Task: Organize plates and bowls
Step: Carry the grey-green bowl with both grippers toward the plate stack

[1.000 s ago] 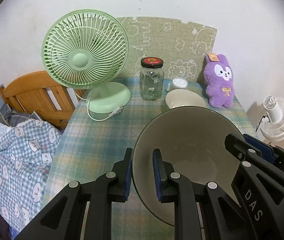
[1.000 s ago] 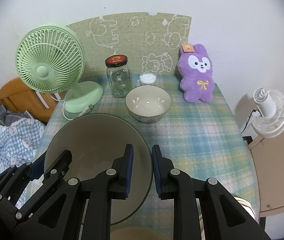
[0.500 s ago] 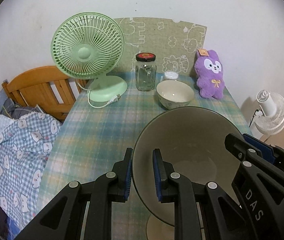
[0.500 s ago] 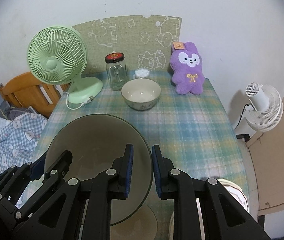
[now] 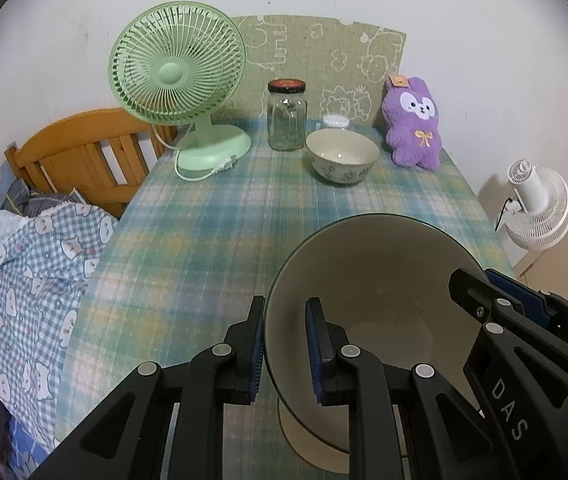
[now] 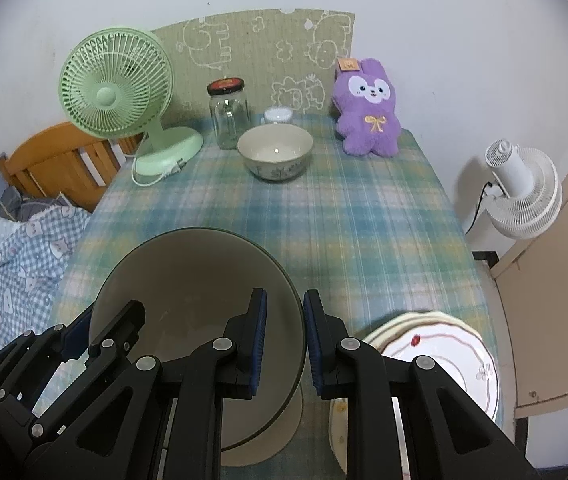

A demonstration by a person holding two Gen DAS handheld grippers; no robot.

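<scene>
A: The large grey-beige ceramic bowl point(image 5: 368, 292) is held above the near end of the table with the green-and-blue plaid cloth point(image 5: 211, 236), tilted so that its inside faces both cameras. Its shadow and pale foot area appear below it.

B: Grip status?

A: The left gripper point(image 5: 284, 344) straddles the bowl's left rim, one blue-padded finger point(image 5: 257, 344) outside and one inside, closed narrow on the wall. The right gripper point(image 6: 284, 342) holds the opposite rim in the same manner. Both point forward along the table, towards the back wall.

B: Legible markings?

A: "DAS" in pale letters on the black body of the right gripper, seen in the left wrist view. The black-and-red lid of the clear glass jar point(image 5: 287, 118) carries print too small to read.

B: Other task items?

A: A smaller cream bowl with a floral outer pattern point(image 6: 275, 156) stands at the far end, just in front of the jar. A stack of white scalloped plates with a red mark point(image 6: 448, 356) lies at the near right corner, just beside the right gripper.

B: Surroundings?

A: A pale green desk fan point(image 5: 175, 68) far left; a purple plush rabbit point(image 6: 368, 112) far right.
</scene>
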